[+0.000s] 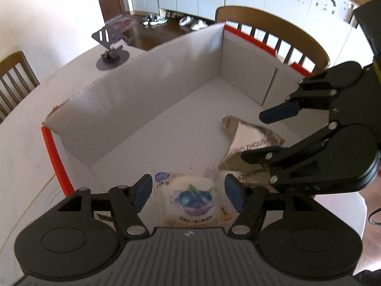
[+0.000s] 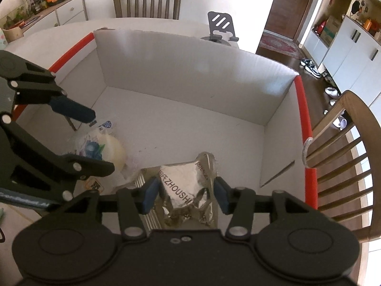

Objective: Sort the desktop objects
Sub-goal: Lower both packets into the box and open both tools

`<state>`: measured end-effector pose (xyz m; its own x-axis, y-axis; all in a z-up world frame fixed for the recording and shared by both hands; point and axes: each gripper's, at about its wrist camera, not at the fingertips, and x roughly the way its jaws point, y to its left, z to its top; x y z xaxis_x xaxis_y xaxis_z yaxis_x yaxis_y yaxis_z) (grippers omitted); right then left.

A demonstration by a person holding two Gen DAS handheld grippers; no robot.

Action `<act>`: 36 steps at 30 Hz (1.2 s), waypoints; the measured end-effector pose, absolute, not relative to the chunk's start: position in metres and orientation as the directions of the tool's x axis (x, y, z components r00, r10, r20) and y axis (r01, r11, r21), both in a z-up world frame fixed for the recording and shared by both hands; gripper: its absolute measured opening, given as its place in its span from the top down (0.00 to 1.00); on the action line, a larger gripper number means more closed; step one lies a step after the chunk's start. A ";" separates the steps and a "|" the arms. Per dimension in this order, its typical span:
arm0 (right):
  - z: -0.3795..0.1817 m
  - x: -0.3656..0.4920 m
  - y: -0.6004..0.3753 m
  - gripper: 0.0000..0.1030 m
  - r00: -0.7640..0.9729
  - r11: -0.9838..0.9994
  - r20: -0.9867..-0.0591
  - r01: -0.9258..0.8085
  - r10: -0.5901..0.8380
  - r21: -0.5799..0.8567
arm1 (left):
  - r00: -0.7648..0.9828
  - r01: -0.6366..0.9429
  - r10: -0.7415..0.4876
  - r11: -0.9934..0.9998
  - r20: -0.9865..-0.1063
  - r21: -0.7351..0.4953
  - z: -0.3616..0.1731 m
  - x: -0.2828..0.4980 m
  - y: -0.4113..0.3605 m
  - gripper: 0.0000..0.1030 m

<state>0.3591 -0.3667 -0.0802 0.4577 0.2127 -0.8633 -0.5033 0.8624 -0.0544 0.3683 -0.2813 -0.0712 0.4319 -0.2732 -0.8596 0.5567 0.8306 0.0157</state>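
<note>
A clear bread packet (image 1: 193, 197) with a blueberry picture lies on the floor of a white cardboard box (image 1: 142, 90) with red edges. My left gripper (image 1: 188, 194) straddles the packet with its blue pads on either side, open and not pressing. In the right wrist view the same packet (image 2: 112, 147) sits between the left gripper's (image 2: 100, 143) spread fingers. A crumpled silver foil packet (image 2: 183, 183) lies beside it on the box floor. My right gripper (image 2: 185, 196) stands over the foil packet, open. From the left wrist view, the right gripper (image 1: 252, 134) spans the foil packet (image 1: 240, 128).
The box (image 2: 190, 71) stands on a white table, its tall walls on the far sides. A grey phone stand (image 1: 109, 47) sits on the table behind the box. Wooden chairs (image 1: 273, 23) (image 2: 345, 143) ring the table.
</note>
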 end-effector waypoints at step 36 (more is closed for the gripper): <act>-0.010 0.312 -0.379 0.29 0.554 0.876 -0.766 -0.481 0.327 0.026 | 0.598 0.458 -0.369 0.886 -0.711 -0.075 0.011 0.305 -0.225 0.23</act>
<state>0.3116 -0.3788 -0.0100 0.5536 0.3266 -0.7661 -0.4814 0.8761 0.0256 0.3050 -0.2254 0.0114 0.5981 -0.3693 -0.7112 0.4579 0.8858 -0.0749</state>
